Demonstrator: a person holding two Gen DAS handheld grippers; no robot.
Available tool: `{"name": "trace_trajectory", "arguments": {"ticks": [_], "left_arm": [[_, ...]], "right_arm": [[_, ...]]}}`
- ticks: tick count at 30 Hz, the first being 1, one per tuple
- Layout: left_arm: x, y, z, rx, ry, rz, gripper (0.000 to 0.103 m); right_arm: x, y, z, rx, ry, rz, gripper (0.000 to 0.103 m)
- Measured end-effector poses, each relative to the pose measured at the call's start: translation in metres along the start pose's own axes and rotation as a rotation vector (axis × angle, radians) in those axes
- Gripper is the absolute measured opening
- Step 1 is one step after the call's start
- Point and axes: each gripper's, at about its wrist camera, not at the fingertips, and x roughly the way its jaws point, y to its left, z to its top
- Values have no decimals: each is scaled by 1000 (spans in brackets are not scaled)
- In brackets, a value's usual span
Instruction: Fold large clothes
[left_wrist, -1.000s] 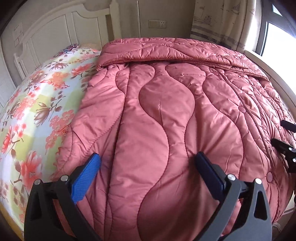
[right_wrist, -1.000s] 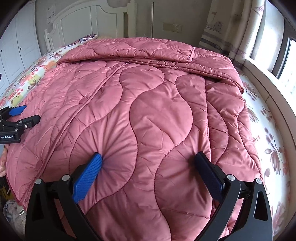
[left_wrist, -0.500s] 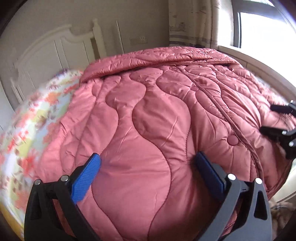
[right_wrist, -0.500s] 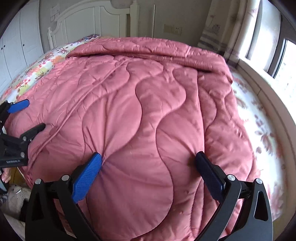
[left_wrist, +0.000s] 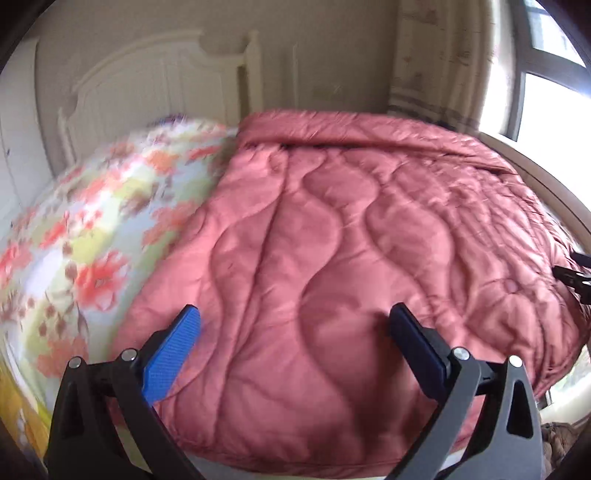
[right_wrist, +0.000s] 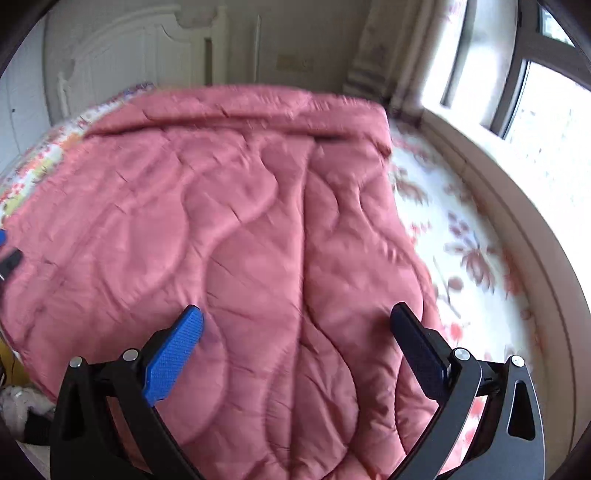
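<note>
We hold both hand-held grippers over the near end of the quilt, which fills the centre of both views. It lies on the bed, on a floral sheet that shows at the left of the left wrist view and at the right of the right wrist view. Its far end is already turned back in a band near the headboard, at the top of both frames.

Left gripper: fingers spread wide, nothing between them, quilt below. Right gripper: the same, apart and empty. The right one's tip peeks in at the right edge of the left view, so they flank the near edge.

Both views are blurred, so fine detail of the hem is hard to read.

Risks as we judge them:
- The fabric looks slick and puffy. A pinch on the padded top alone could catch one layer, or slide off when we lift.
- The quilt seems doubled already; grabbing only the top layer would pull the layers apart and undo the fold.
- If one side lifts earlier or higher than the other, the fold line goes skew and the corners miss.
- The near edge hangs past the mattress at the bottom of the frame; a loose grip there could let the whole thing slip to the floor.
- We cannot tell exactly where the near corners lie under the fingers.
</note>
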Motion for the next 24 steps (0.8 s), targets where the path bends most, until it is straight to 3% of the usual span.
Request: {"name": "trace_trajectory", "arguments": {"ticks": [5,9,13,16,20,24], "left_arm": [[-6,5,-4,-1,-5,8,101],[-20,7,-3,-38,-22,-37,101],[-21,-12,-11,42,-24,-60,101],[-17,-32,-20,151,-38,16,101],[-15,-25,-18,122,-18,-25,101],[-31,-7,-15,72,-71,-50,101]], "right_arm": [[-2,-1,2,7,13,2,98],[-22,11,5,-28,-40,1,98],[-30,49,-5,-148,-62,69,98],[-17,76,-17,-242,-41,72,98],[-14,62,-13,-163,-14,142,98],[-32,54,-14,-164,-37,102,98]]}}
